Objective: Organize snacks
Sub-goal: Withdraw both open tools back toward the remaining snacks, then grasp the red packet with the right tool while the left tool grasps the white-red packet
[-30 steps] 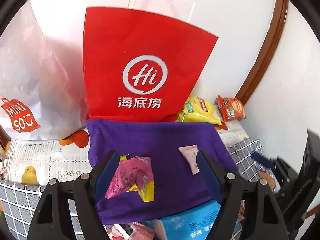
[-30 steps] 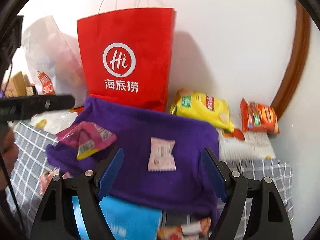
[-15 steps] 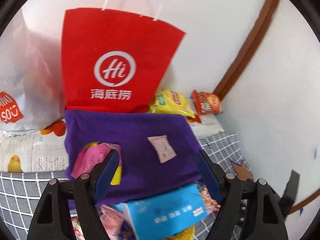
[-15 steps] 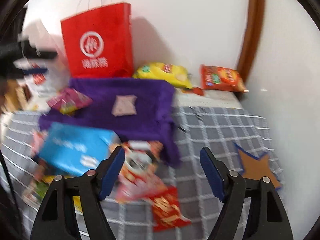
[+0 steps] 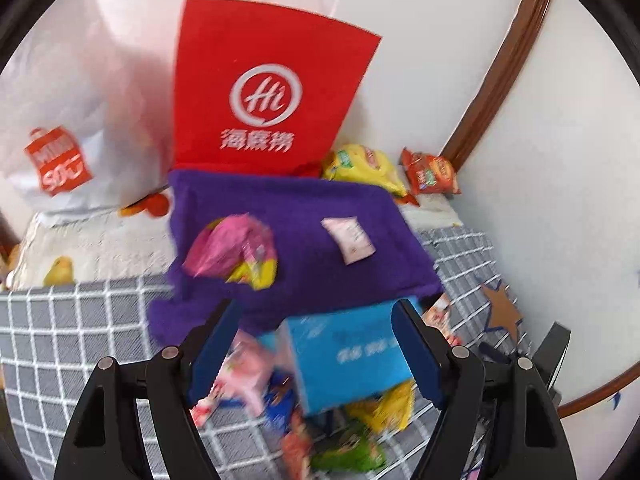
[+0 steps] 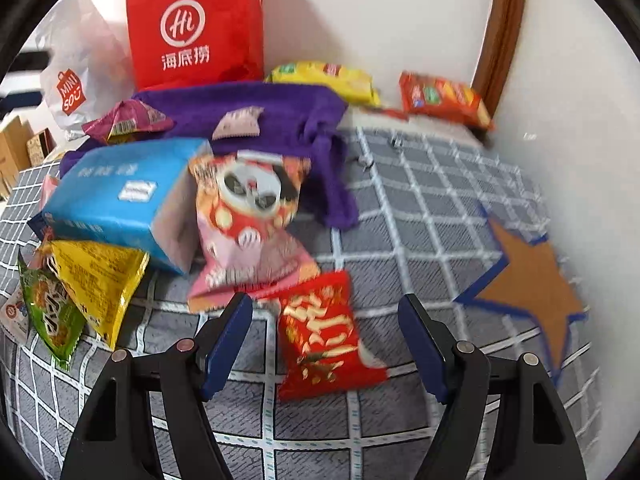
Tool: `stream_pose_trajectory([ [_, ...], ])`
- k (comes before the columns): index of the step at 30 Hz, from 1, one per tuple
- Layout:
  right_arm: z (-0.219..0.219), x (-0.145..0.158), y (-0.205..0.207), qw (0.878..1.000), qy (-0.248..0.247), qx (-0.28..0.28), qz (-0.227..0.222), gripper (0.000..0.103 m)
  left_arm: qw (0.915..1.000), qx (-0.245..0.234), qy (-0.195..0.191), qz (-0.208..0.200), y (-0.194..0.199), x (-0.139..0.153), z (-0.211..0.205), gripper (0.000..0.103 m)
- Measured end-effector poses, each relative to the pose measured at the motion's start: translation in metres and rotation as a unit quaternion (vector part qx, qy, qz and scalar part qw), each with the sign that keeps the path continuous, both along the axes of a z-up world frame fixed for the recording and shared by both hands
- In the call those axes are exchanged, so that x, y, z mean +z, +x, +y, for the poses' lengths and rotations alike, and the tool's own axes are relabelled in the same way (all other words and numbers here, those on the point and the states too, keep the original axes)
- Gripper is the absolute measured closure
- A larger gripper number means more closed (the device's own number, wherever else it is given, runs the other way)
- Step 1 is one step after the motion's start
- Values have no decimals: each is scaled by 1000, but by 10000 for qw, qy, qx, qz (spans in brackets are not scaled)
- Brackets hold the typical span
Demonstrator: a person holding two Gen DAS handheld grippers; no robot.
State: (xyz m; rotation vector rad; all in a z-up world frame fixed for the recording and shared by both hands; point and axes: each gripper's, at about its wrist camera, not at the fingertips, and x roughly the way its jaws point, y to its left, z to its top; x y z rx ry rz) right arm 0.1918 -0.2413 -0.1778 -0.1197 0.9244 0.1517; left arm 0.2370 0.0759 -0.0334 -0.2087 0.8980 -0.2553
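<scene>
Snack packets lie heaped on a grey checked cloth [image 6: 420, 184]. My right gripper [image 6: 326, 332] is open and empty, with a red packet [image 6: 320, 336] lying between its fingers. A panda-print pink packet [image 6: 248, 220], a blue box [image 6: 120, 200], a yellow packet [image 6: 96, 280] and a green packet [image 6: 48, 316] lie beyond and left. My left gripper [image 5: 316, 344] is open and empty above the blue box [image 5: 348, 356]. A purple cloth [image 5: 296, 232] holds a pink-yellow packet [image 5: 236, 252] and a small pale pink packet [image 5: 349, 240].
A red paper bag [image 5: 268, 96] and a white Miniso bag [image 5: 60, 132] stand against the back wall. A yellow chip bag [image 6: 328, 80] and an orange-red packet [image 6: 440, 98] lie by the wall. A cardboard star [image 6: 532, 284] is on the cloth at the right.
Both grippers have pulled back from the purple cloth. The right one has swung right and down over the snack heap. Both stay open.
</scene>
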Motion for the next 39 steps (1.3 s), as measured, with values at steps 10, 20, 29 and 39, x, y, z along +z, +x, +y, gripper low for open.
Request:
stream_pose_trajectory([
  [10, -2, -9, -5, 9997, 219, -146, 14, 62, 9966, 531, 623, 123, -34, -39, 33, 26],
  [20, 10, 15, -41, 9983, 458, 114, -345, 62, 9905, 776, 1090, 330, -33, -77, 42, 26],
  [29, 20, -2, -44, 9985, 381, 308, -229, 62, 9839, 616, 1606, 477, -31, -111, 46, 27],
  [39, 17, -11, -38, 9980, 559, 291, -44, 61, 9794, -211, 2002, 146, -5, -122, 22, 24],
])
